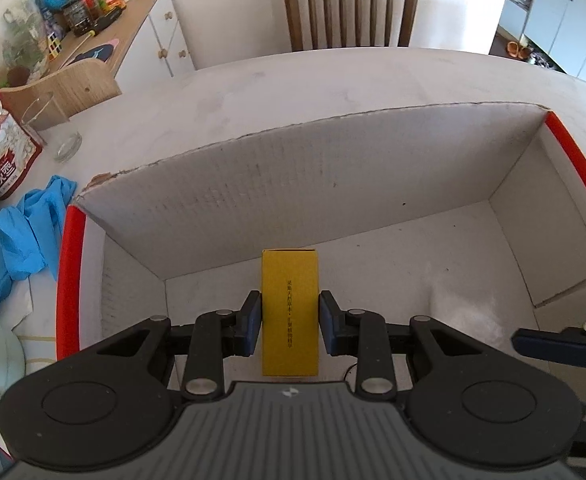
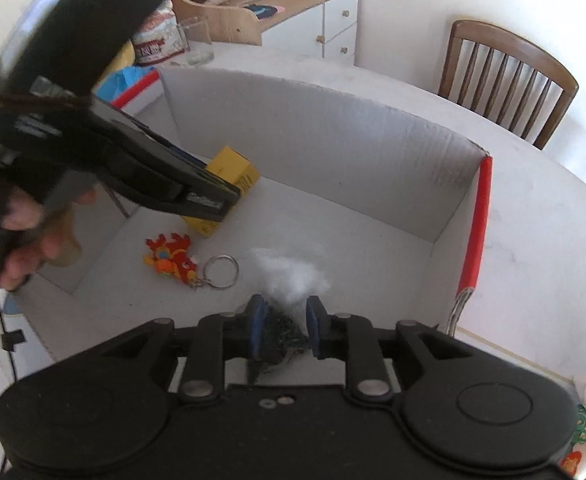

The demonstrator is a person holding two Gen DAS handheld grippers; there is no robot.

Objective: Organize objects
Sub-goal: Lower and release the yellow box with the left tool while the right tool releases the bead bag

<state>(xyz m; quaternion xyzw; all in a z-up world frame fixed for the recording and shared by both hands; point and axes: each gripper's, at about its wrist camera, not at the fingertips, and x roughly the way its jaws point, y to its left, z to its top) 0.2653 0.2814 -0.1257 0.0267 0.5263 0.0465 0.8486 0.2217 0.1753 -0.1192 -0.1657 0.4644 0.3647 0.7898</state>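
White table [image 1: 333, 80], big open cardboard box [image 1: 333, 168] on top, both hands working down inside it. Left tongs [image 1: 289, 320] clamped on the yellow carton [image 1: 290, 304], low over the box floor; best set it flat near the back wall before letting go. Right tongs [image 2: 285, 332] slightly apart around a white fluffy tuft with dark netting [image 2: 281, 312], grip looks loosened. Dragon keychain [image 2: 173, 258] lies on the floor nearby, so keep clear of it
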